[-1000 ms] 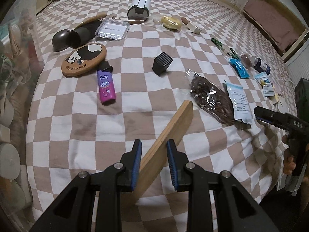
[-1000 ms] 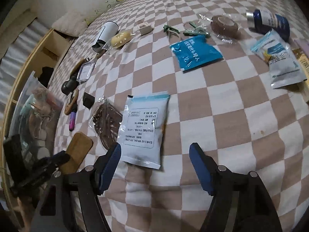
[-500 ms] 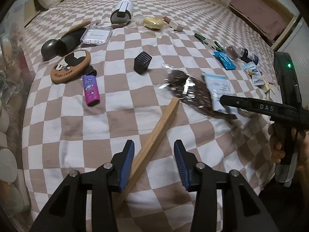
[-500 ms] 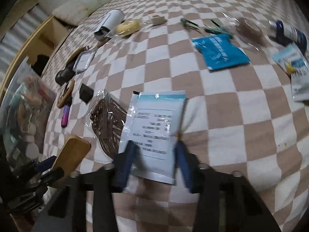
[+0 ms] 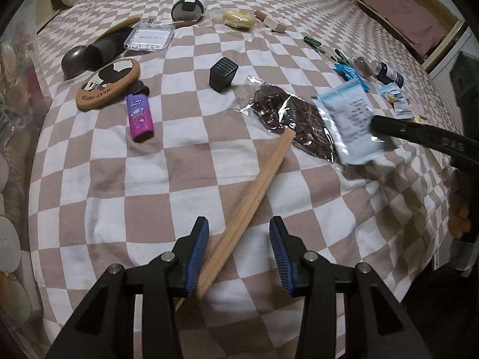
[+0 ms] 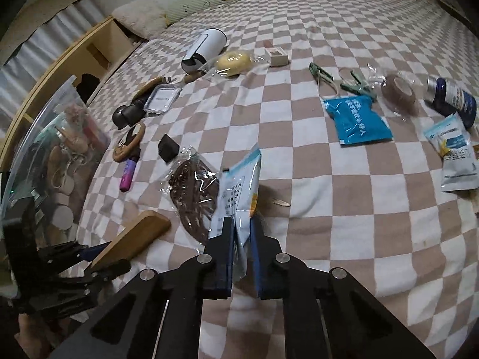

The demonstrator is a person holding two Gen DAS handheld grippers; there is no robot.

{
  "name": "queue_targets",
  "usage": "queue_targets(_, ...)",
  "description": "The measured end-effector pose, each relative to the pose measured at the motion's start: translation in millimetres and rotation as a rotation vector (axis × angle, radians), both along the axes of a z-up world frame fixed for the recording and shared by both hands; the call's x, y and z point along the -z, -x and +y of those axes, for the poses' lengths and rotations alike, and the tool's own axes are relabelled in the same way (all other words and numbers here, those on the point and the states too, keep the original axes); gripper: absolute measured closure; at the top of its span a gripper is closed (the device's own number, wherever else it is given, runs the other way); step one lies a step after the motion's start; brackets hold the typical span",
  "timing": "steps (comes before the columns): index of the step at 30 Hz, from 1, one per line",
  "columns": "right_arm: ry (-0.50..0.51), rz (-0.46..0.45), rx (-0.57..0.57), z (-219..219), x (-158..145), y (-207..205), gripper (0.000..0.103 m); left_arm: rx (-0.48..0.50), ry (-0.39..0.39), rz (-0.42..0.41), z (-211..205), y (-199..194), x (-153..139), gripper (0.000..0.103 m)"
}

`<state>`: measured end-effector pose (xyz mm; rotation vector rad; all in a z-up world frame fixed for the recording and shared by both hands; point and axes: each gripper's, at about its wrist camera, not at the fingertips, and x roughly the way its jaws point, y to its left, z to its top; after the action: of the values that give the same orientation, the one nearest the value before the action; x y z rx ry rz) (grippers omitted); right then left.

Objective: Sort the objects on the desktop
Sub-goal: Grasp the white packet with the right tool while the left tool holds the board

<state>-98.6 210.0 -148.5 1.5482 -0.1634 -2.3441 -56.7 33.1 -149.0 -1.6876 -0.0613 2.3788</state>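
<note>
while pinched between closed right tongs [image 6: 242, 230], white packet [image 6: 239, 185]; wooden board [image 5: 251, 197] loose between open left tongs [image 5: 238, 251]

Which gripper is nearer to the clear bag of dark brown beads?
Right. The right gripper is shut on the white-and-blue packet that lies against the bead bag. The left gripper sits farther back, open around the wooden board.

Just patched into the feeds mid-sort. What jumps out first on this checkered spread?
The right gripper is shut on a white-and-blue sachet, lifting it off the checkered cloth beside a clear bag of brown beads. Near the front edge, the left gripper is open around a tilted wooden board. Other small items lie scattered farther back.
</note>
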Motion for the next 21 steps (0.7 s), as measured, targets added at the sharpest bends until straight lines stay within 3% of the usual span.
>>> queue_targets(10,-0.080,0.024,-0.076,-4,-15,-19,0.092,0.001,0.003,-0.001,-2,0,-1,0.061)
queue_targets(14,-0.057,0.042,-0.122,-19,-18,-21,0.092,-0.013,0.006,0.003,6,-2,-1,0.061)
queue_targets(21,-0.119,0.046,-0.113,-24,-9,-20,0.092,-0.019,0.004,-0.006,5,-1,3,0.061)
